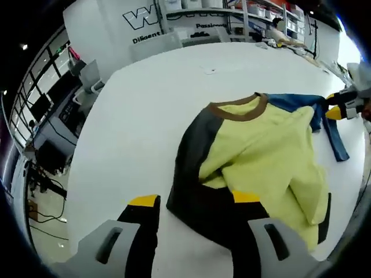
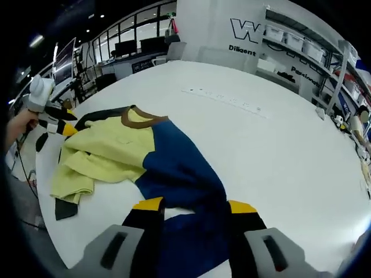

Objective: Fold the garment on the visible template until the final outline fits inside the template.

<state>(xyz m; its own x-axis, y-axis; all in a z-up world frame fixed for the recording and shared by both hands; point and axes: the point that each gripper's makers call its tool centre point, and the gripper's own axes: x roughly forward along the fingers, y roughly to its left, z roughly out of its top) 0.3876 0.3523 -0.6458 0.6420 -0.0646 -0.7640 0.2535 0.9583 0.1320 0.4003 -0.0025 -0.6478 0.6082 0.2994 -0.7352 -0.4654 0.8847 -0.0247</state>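
A broad white worktop (image 2: 272, 156) carries the garment (image 2: 145, 156), a shirt with a yellow front, brown collar, 1 black sleeve and 1 blue sleeve, lying rumpled and partly folded near the worktop's edge. Around it is a bright workshop: a white wall panel (image 2: 217, 26) with dark lettering, shelving (image 2: 313, 43) stacked with bins, desks with monitors (image 2: 142, 46) and tall windows behind.

In the left gripper view, the left gripper (image 1: 196, 200) stands wide open, its right yellow-tipped jaw over the black sleeve (image 1: 194, 174) and its left jaw over bare worktop. The other gripper comes in at the right edge beside the blue sleeve (image 1: 324, 116).

In the right gripper view, the right gripper (image 2: 194, 204) is also spread wide, its jaws on either side of the blue sleeve, gripping nothing. At the left, a hand (image 2: 20, 124) holds the other gripper at the black sleeve.
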